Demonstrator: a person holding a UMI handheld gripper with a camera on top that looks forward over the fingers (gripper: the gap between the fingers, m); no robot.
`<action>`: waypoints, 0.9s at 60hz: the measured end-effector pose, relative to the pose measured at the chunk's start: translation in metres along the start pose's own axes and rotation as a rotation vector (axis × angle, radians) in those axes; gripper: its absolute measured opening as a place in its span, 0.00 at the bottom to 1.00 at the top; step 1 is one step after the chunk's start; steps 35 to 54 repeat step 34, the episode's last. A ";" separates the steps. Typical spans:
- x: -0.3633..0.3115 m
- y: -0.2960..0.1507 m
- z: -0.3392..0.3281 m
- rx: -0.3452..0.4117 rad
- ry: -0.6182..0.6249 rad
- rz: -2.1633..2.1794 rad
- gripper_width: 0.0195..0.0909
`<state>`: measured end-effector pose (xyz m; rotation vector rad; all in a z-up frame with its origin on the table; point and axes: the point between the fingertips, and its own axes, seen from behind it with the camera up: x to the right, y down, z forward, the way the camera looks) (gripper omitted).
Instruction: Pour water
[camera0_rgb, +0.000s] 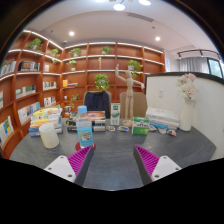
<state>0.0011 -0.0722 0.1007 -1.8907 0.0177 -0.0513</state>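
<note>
Your tool (113, 160) is spread wide: the two magenta pads (79, 160) stand well apart with only bare desk (112, 148) between them. Nothing held, nothing touched.

Progress, as a judgement: the pour has not begun. No vessel is in the fingers, and no water shows anywhere. Everything is left to do: reach, grasp, lift, tip, set down.

The likely task thing is the pale cup-like container (49, 135) on the desk, ahead of the left finger and off to that side, standing upright and near a stack of boxes (46, 121). Whether it holds water you cannot tell from here. No clear receiving vessel can be made out either; a white vase with flowers (186, 113) stands far over on the right side.

Beyond the fingers, a row of small boxes and cartons (128, 124) runs across the far part of the desk. A wooden mannequin figure (127, 92) stands among them. Shelves (100, 60) with books and plants line the back wall.

You would need to swing left and forward to bring the container between the fingers.
</note>
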 end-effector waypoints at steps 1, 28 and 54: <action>0.002 -0.001 -0.003 0.002 0.001 0.000 0.87; 0.034 -0.032 -0.052 0.078 0.012 0.060 0.86; 0.033 -0.034 -0.056 0.083 0.011 0.067 0.87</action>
